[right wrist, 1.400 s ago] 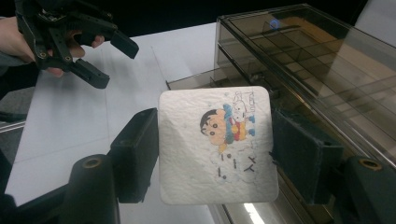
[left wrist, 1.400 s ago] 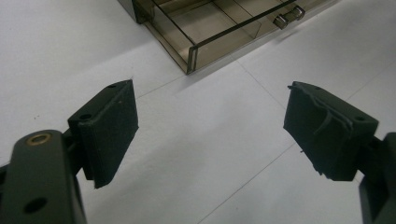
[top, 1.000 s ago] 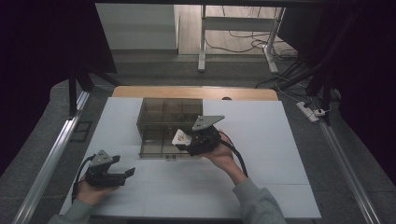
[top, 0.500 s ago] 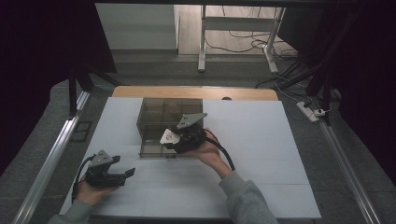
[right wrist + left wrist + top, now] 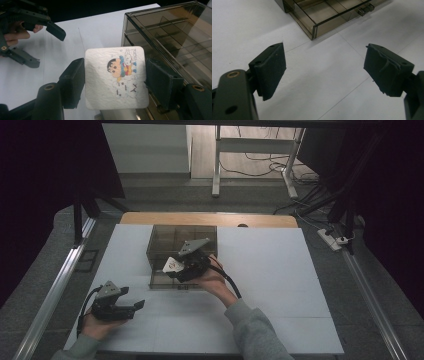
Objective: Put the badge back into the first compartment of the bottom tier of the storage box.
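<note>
Nearest the person, the left gripper rested low on the white table, its jaws spread wide with nothing between them. Farther out, the right gripper pinched a square white coaster printed with a cartoon boy, its jaws pressed on opposite edges, just beside the smoked clear drawer organizer. The pickup looked done. Judging by this, what remained was the placement: the coaster hung at the organizer's front, not yet inside any compartment.
</note>
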